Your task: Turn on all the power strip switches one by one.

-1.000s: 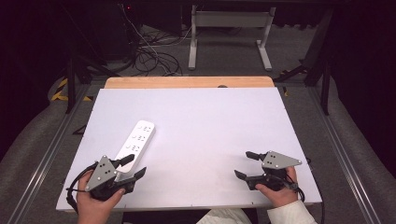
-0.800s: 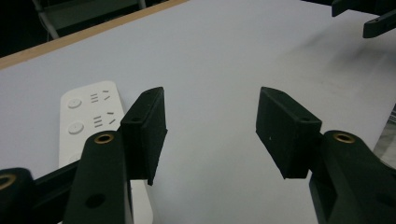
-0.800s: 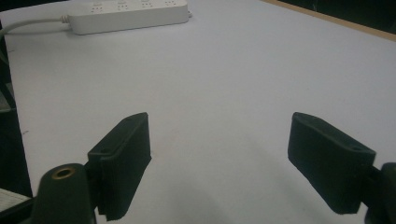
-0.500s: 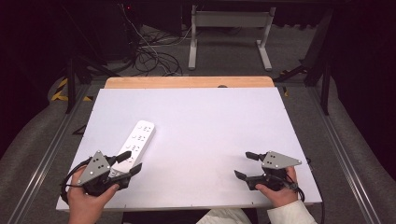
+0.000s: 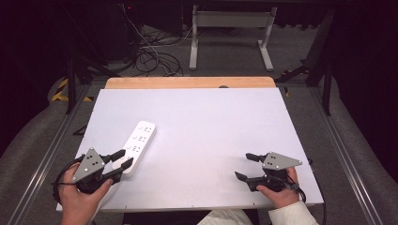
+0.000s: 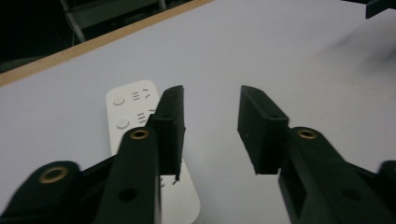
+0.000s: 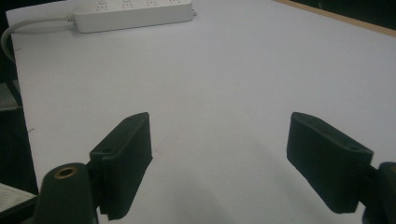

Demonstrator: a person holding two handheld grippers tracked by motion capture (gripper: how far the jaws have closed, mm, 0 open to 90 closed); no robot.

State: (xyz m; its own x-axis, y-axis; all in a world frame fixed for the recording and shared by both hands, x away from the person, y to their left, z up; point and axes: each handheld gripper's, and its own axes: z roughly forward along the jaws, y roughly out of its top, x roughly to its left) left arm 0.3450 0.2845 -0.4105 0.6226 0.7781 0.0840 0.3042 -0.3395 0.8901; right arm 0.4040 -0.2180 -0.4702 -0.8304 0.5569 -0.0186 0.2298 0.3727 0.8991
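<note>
A white power strip lies slantwise on the left part of the white table. My left gripper hovers at the strip's near end. In the left gripper view the strip runs under the left jaw, and only bare table lies in the gap of that gripper. Its jaws have just been closing, with nothing pressed between them. My right gripper rests near the front right edge. Its jaws stand wide apart and empty. From there the strip and its cable lie far off.
A wooden strip borders the table's far edge. Beyond it, loose cables and a metal stand are on the dark floor. Metal rails run along the table's sides.
My left hand has shifted a little left and away, and its jaws stand closer together than before. The right hand and the power strip have stayed put.
</note>
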